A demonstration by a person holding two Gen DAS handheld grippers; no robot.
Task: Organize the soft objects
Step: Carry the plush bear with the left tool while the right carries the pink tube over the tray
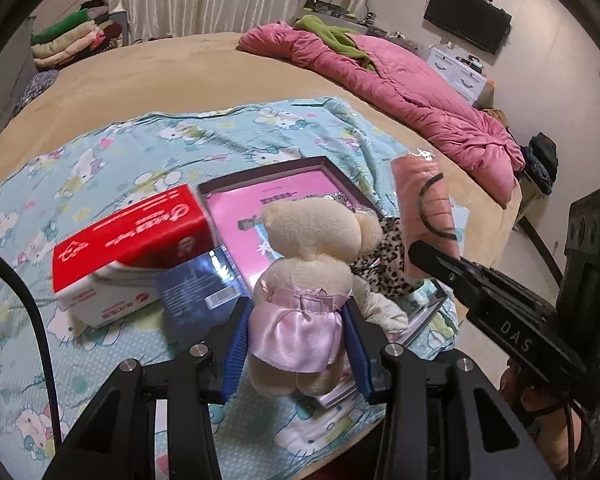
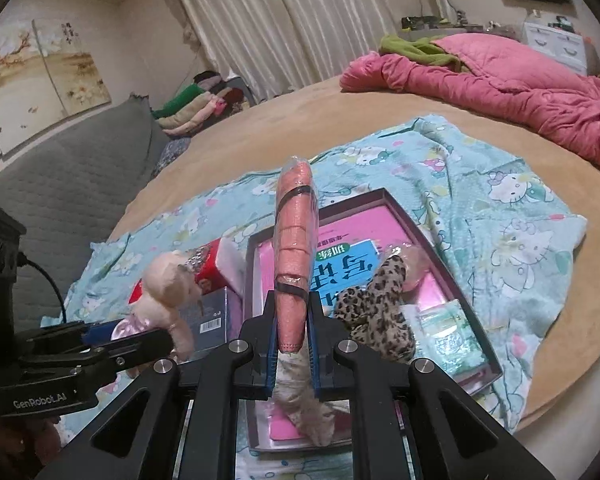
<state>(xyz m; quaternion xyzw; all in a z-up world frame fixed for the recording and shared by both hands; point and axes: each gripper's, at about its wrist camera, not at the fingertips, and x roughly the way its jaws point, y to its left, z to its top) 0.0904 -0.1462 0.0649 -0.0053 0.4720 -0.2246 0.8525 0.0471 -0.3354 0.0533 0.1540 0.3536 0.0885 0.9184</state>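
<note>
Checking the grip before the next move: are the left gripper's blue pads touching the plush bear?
Touching. The left wrist view shows both blue pads pressed against the pink skirt of the plush bear, with the left gripper closed on it and no gap either side.

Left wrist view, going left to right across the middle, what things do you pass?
Red tissue box → dark blue box → cream plush bear in the left gripper → leopard-print cloth → pink wrapped roll → right gripper.
</note>
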